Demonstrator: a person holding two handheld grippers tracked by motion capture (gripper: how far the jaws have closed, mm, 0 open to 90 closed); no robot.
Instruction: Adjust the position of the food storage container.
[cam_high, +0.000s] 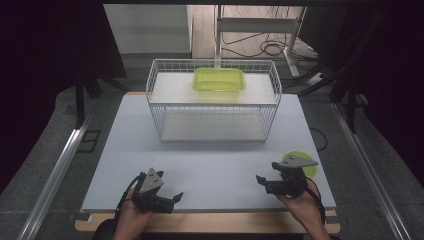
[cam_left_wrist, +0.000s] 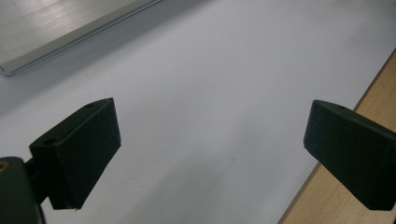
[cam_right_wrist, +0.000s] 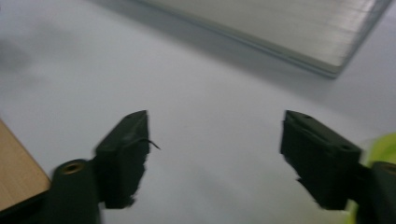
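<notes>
A lime-green plastic container (cam_high: 219, 79) lies on the upper shelf of a white wire rack (cam_high: 214, 100) at the back of the white table (cam_high: 210, 170). A round lime-green lid (cam_high: 306, 161) lies flat near the table's right edge, partly behind my right gripper (cam_high: 267, 172), and its edge (cam_right_wrist: 385, 147) shows beside that gripper's jaw. My right gripper (cam_right_wrist: 215, 128) is open over bare table with nothing between its jaws. At the front left, my left gripper (cam_high: 175, 199) is also open and holds nothing (cam_left_wrist: 212, 123), hovering just above the tabletop.
The rack's lower shelf board (cam_right_wrist: 299, 32) (cam_left_wrist: 56, 28) lies ahead of both grippers. A wooden strip (cam_left_wrist: 383, 79) (cam_right_wrist: 14, 172) runs along the table's front edge. Metal rails (cam_high: 60, 170) flank the table on the floor, and cables (cam_high: 260, 47) lie beyond the rack.
</notes>
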